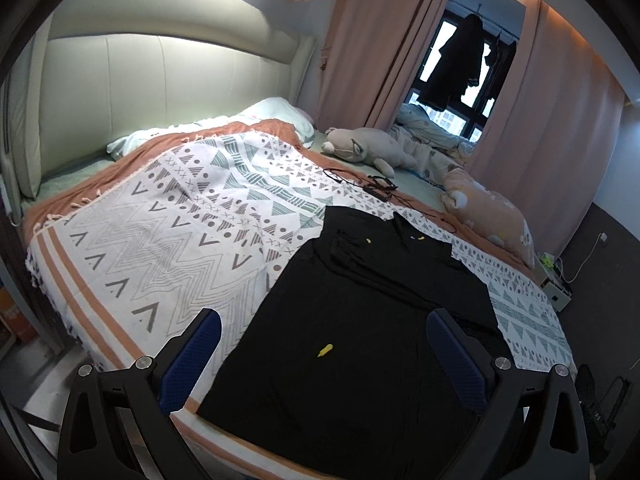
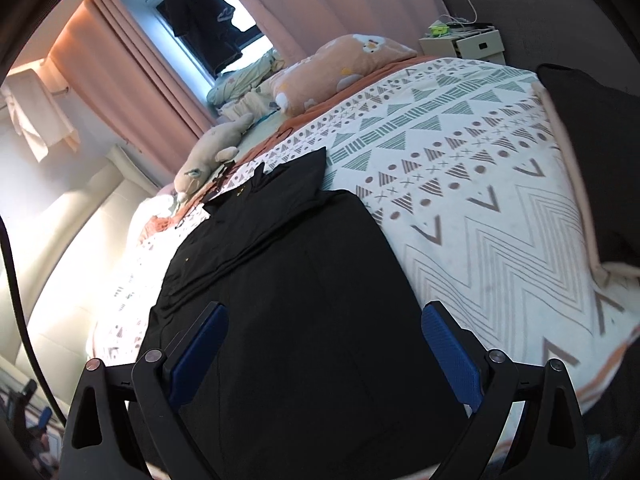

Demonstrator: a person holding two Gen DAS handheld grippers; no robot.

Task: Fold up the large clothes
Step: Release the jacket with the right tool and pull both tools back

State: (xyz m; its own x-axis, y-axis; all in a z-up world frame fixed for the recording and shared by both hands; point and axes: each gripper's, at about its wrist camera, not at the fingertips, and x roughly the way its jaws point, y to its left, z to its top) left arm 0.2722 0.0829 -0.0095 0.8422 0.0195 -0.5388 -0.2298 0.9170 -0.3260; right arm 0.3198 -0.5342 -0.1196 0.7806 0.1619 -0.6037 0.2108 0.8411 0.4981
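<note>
A black shirt (image 1: 360, 320) lay spread flat on the patterned blanket (image 1: 180, 220) of the bed, its collar end pointing toward the stuffed animal (image 1: 360, 144) and its hem at the bed's near edge. The sleeves appeared already turned in over the upper body, likely so the garment could be halved lengthwise next. The left hand-held gripper (image 1: 324, 340) hovered above the shirt's lower half with its jaws spread wide and nothing between them. The right hand-held gripper (image 2: 324, 336) hung over the same lower half, equally wide and empty. Both seemed poised to take the hem. A pair of glasses and a cord (image 1: 380, 188) lay beyond the collar. No containers held anything relevant here.
</note>
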